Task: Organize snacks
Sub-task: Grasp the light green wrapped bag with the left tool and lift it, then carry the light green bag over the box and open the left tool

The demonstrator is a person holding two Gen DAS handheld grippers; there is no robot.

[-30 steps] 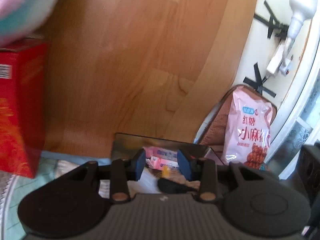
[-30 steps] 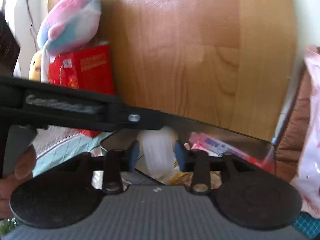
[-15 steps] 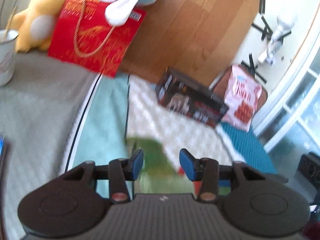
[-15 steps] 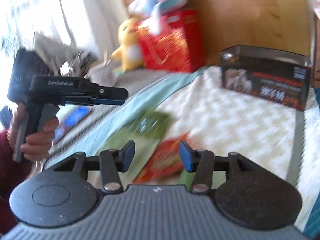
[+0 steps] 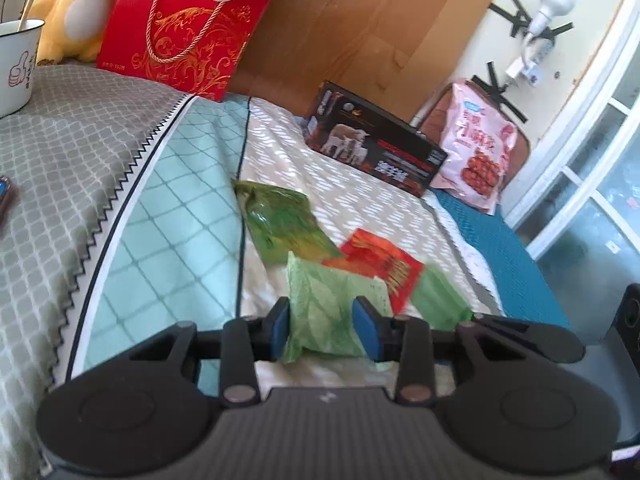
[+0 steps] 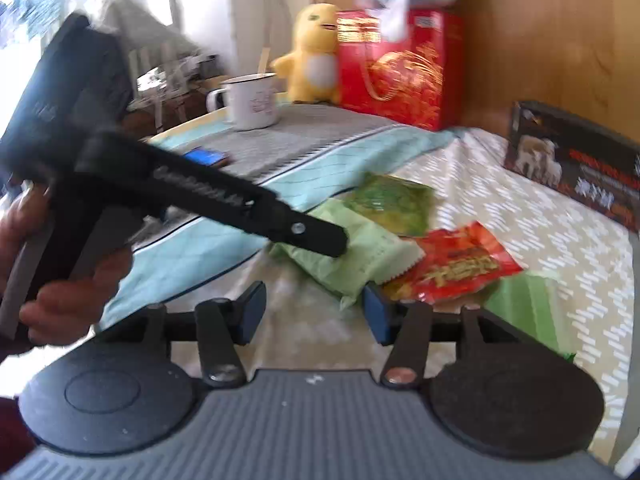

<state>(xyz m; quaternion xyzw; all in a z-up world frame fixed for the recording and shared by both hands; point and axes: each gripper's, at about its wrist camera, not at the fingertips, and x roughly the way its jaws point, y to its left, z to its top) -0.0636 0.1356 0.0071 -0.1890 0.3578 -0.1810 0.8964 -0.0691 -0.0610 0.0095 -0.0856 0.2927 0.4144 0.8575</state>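
Several snack packets lie together on the bed: a pale green packet (image 5: 332, 312) (image 6: 352, 256), a dark green packet (image 5: 280, 220) (image 6: 396, 204), a red packet (image 5: 380, 268) (image 6: 456, 264) and a bright green packet (image 5: 436, 300) (image 6: 528, 304). My left gripper (image 5: 326, 330) is open, its blue pads on either side of the pale green packet, just above it. My right gripper (image 6: 314, 312) is open and empty, low over the bed beside the packets. The left gripper also shows in the right wrist view (image 6: 320, 236), over the pale green packet.
A black open box (image 5: 376, 148) (image 6: 576, 168) stands by the wooden headboard. A pink snack bag (image 5: 476, 152) leans at the right. A red gift bag (image 5: 180, 28), yellow plush (image 6: 316, 56), white mug (image 6: 252, 100) and a phone (image 6: 204, 156) sit at the left.
Both grippers have pulled back from the black box and dropped low over the packets on the bed. The left gripper now straddles the pale green packet.
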